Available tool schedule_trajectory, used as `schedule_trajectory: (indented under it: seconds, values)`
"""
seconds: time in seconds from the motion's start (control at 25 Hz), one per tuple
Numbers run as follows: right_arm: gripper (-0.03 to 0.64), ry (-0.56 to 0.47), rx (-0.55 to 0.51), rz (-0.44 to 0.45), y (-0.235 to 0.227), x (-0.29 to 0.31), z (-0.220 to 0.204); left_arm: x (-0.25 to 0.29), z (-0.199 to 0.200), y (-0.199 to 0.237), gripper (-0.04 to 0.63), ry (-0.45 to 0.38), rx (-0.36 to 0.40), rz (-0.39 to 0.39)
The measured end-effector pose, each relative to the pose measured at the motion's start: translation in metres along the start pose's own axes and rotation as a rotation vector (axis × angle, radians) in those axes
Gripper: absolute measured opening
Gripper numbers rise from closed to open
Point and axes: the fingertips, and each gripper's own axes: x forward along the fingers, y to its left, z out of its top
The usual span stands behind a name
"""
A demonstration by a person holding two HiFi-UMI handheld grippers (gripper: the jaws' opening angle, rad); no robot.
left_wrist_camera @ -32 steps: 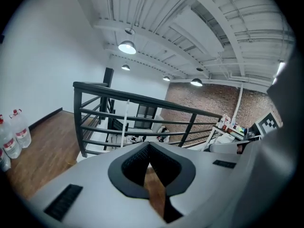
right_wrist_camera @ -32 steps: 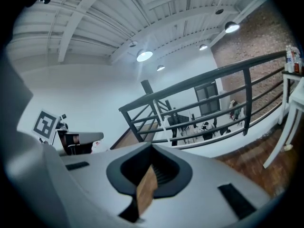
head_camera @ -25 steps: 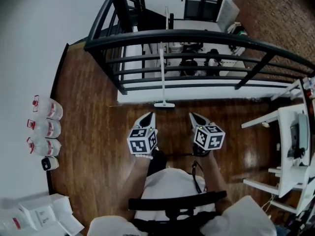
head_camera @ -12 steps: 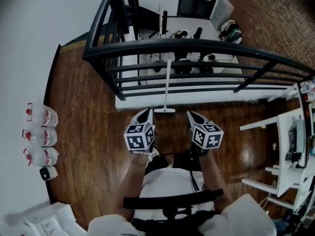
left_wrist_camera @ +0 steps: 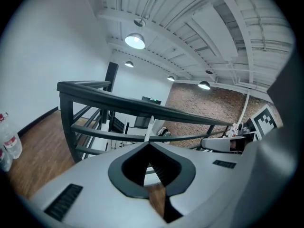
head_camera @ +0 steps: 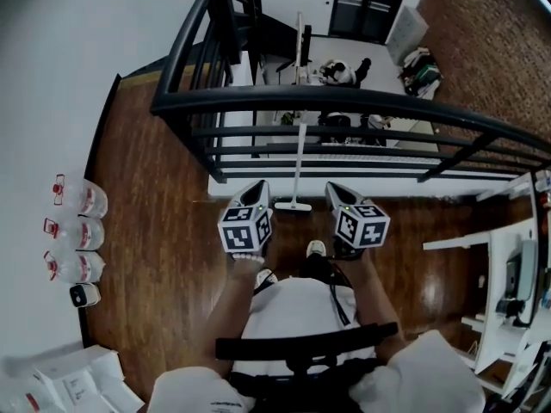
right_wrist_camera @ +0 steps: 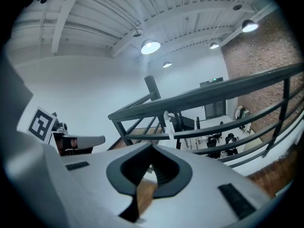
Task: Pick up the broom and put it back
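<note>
A dark wooden floor [head_camera: 164, 196] runs up to a black metal railing [head_camera: 344, 101] that curves along the edge of an upper landing. Past the rails a lower level shows, with pale flooring and a brick wall [head_camera: 482, 50] on its right side. A plain white wall [head_camera: 52, 76] closes the left side of the landing. At its foot three clear water bottles [head_camera: 82, 198] lie in a row along the floor's left edge. White boxes [head_camera: 77, 381] sit in the near left corner, and a white desk [head_camera: 516, 248] stands at the right edge. In the gripper views, round ceiling lamps [left_wrist_camera: 135, 41] hang under white beams.

The broom [head_camera: 298, 162] stands almost upright at the far edge of the floor. Its flat white head rests on the boards at the foot of the railing and its pale handle leans against the rails.

The left gripper [head_camera: 258, 186] and the right gripper [head_camera: 331, 188] are held side by side and angled down toward the railing. The broom's head lies between their tips, near both but touching neither. In the left gripper view the handle [left_wrist_camera: 150, 127] rises just past the closed tips [left_wrist_camera: 149, 144]. In the right gripper view it [right_wrist_camera: 168, 125] stands slightly right of the tips [right_wrist_camera: 152, 146]. Both pairs of jaws are pressed together with nothing between them.
</note>
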Motion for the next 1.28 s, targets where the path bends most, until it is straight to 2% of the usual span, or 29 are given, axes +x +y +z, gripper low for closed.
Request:
schedule_trajectory:
  seconds: [0.32, 0.6, 0.8, 1.04, 1.28]
  values:
    - [0.008, -0.009, -0.027, 0.042, -0.013, 0.024, 0.035, 0.022, 0.033, -0.002, -0.012, -0.045, -0.001, 0.032]
    - [0.009, -0.024, -0.028, 0.059, -0.016, 0.032, 0.038, 0.027, 0.033, 0.000, -0.012, -0.039, -0.001, 0.042]
    - [0.035, 0.006, -0.062, 0.034, -0.022, 0.059, 0.028, 0.027, 0.025, 0.004, -0.012, -0.021, -0.011, 0.054]
    - [0.229, 0.081, -0.087, 0.025, -0.039, 0.114, 0.015, 0.039, 0.010, 0.007, -0.012, 0.021, -0.035, 0.061]
    - [0.242, 0.102, -0.087, -0.017, -0.062, 0.169, 0.024, 0.057, -0.007, 0.015, -0.012, 0.064, -0.063, 0.072]
